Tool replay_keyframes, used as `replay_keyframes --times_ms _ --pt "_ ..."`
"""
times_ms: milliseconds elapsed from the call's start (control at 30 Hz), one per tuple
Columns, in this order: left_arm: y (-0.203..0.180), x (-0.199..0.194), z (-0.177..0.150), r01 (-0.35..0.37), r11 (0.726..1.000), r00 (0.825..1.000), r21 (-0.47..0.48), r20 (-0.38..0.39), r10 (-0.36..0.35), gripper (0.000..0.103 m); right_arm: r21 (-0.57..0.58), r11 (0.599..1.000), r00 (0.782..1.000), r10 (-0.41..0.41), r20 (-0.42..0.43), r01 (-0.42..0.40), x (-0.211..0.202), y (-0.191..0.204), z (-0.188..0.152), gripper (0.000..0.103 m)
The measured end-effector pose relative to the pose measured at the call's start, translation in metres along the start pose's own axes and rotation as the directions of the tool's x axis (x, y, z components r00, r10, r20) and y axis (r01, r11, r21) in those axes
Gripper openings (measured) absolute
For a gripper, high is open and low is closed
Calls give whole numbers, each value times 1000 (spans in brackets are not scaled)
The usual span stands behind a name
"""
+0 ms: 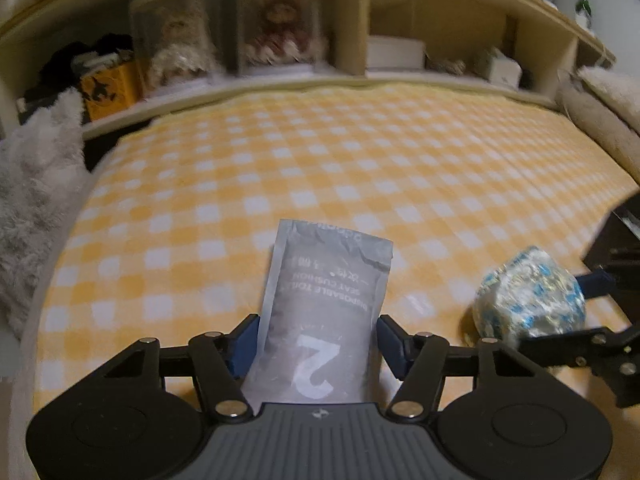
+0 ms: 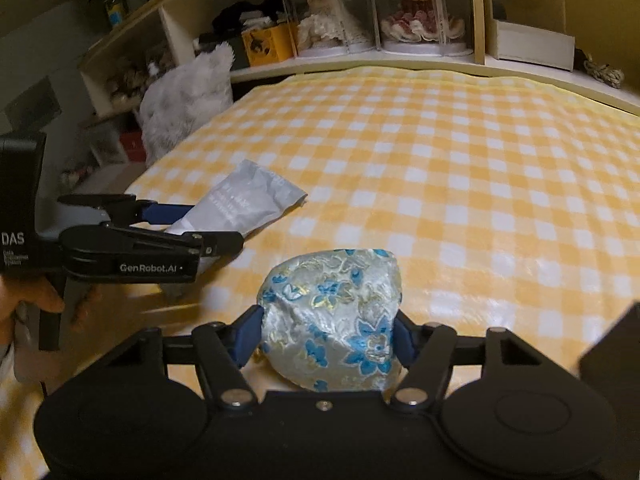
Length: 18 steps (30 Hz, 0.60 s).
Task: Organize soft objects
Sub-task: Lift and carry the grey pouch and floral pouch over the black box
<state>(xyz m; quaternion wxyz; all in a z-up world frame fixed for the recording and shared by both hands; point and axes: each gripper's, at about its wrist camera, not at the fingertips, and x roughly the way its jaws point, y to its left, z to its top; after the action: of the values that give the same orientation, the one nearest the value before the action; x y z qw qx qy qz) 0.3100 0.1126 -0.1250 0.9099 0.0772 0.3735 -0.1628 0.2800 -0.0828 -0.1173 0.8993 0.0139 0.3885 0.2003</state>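
Note:
A grey packet (image 1: 320, 300) printed with a large "2" lies lengthwise between the blue pads of my left gripper (image 1: 318, 340), which press on its two long edges. In the right wrist view the same grey packet (image 2: 244, 200) slants up from the yellow checked blanket (image 2: 440, 160) in the left gripper (image 2: 212, 228). A round silvery pouch with blue flowers (image 2: 332, 304) fills my right gripper (image 2: 328, 336), both pads pressed into its sides. From the left wrist view the flowered pouch (image 1: 528, 296) shows at the right, in the right gripper (image 1: 560, 312).
A headboard shelf (image 2: 360, 60) holds two clear doll cases (image 2: 332, 12) and a yellow box (image 2: 266, 44). A fluffy white cushion (image 2: 184, 100) leans at the bed's left edge. A beige cushion (image 1: 600, 120) lies at the far right. A hand (image 2: 36, 300) grips the left tool.

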Motion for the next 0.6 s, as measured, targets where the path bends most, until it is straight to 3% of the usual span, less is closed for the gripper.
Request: replay_keyframes --times_ms 100,200,333,600 --pt "-10 -8 0 11 1000 999 5 -36 -10 66 -7 1000 1000 -2 -11 2 -8 -2 -8 65" --pt "-24 -11 -4 -18 997 998 77 -50 22 74 -10 1000 1000 5 -16 -5 -13 -2 -13 65" --pt "-40 -7 -9 -36 989 993 145 -109 52 75 -20 1000 1000 15 -20 -16 -19 -2 -19 65" --pt "-44 -6 -6 -42 994 983 100 -175 60 72 4 999 999 40 -32 -40 -21 -5 -23 65"
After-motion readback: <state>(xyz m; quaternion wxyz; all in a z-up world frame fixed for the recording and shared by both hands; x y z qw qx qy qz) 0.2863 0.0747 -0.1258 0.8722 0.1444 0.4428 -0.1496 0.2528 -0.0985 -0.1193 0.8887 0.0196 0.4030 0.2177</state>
